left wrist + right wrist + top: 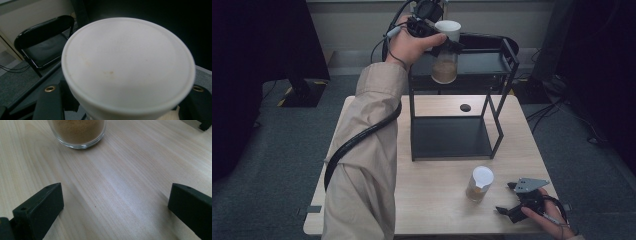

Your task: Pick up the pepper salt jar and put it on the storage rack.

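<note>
Jar (445, 55) of brown powder clamped in left gripper (447, 44); second jar (479, 184) before wide-open, empty right gripper (507, 198)

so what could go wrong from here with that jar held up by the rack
The left gripper holds the white-lidded jar of brown powder in the air beside the black rack's top shelf; it could knock the frame or land half off the edge. The grip sits high, just under the lid, so the jar might swing or slip. The second jar stands close to the open right gripper, which could tip it.
</note>
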Tool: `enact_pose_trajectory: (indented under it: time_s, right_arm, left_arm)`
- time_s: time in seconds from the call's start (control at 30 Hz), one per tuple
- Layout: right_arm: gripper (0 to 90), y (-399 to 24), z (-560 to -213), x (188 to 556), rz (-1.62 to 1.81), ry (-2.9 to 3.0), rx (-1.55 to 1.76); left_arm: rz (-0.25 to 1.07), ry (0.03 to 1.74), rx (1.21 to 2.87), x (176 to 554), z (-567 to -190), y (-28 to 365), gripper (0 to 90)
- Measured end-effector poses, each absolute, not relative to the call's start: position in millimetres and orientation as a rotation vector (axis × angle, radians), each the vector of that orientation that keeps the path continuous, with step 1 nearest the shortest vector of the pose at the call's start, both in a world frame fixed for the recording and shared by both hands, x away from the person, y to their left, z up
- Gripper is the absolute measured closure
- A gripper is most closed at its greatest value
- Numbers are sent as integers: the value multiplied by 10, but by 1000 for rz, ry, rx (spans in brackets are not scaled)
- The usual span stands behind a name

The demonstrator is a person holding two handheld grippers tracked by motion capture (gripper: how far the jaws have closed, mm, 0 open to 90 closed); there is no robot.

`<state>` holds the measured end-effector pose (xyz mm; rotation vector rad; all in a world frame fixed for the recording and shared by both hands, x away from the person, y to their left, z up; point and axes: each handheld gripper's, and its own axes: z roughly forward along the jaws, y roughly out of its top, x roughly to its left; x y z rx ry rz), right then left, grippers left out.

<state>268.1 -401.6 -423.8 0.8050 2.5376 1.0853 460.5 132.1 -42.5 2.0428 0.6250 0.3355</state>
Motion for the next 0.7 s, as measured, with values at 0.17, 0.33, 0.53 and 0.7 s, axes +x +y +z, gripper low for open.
enact_pose_trajectory:
  time_s: [0.17, 0.33, 0.53, 0.7]
  right_arm:
    - [0, -4016, -4238, 2681, 1085, 2538, 805]
    - [0, -4016, -4237, 2681, 1085, 2538, 805]
    - [0, -4016, -4237, 2681, 1085, 2538, 805]
    - [0, -4016, -4237, 2681, 1085, 2538, 805]
  left_arm:
    - [351, 632, 2040, 4681, -401, 1292, 340]
    - [370, 654, 2039, 4786, -397, 1269, 340]
    - [385, 677, 2039, 4913, -433, 1258, 339]
    - [396, 681, 2039, 4989, -478, 1234, 337]
